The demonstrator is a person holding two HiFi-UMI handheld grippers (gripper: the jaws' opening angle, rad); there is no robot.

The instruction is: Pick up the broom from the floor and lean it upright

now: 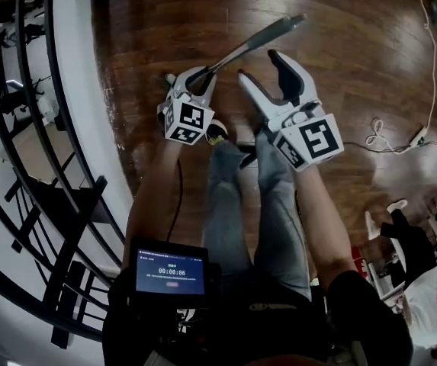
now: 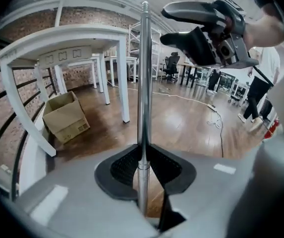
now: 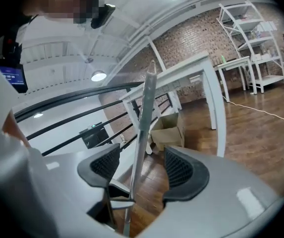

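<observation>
A: Your left claw is clenched on the broom. In the left gripper view the metal pole runs straight up between its black pads, and both press on it.

B: Your right claw is released. Its pads stand wide apart. The pole passes between them, nearer the left pad, and neither one grips it.

A: From your head view, the pole slants up and to the right out of the left claw. It is above the wooden floor, out in front of your legs. Your right claw sits just beside the left one.

B: I cannot tell which end you hold. The brush part is not clear to me in any view.

A: Beyond the pole there is a white surface, with a cardboard box on the floor by its legs. A black curved railing runs along your left.

B: A white cable lies on the floor, well off to your right.
</observation>
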